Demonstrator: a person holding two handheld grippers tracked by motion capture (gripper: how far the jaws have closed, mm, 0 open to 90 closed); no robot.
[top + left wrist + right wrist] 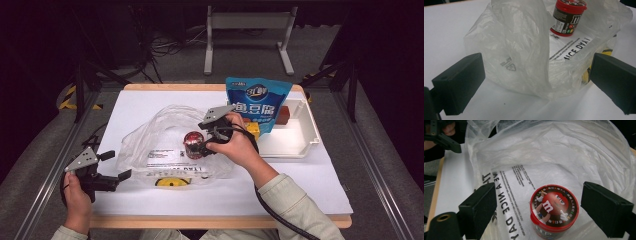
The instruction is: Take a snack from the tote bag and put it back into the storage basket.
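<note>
Standing upright inside the clear plastic bag [172,145], the red-lidded candy tub [193,144] rested on the bag's printed lower side, near the middle of the white desk [310,180]. In the right gripper view the right claw [536,212] hung over the tub with its jaws spread wide, one on each side of the lid, neither pressing on it. The left claw [114,165] sat at the desk's near left corner, jaws also wide apart and gripping nothing, pointing at the crumpled side of the bag. Beyond the bag, a blue snack pouch [257,102] leaned against a white tray [305,145].
</note>
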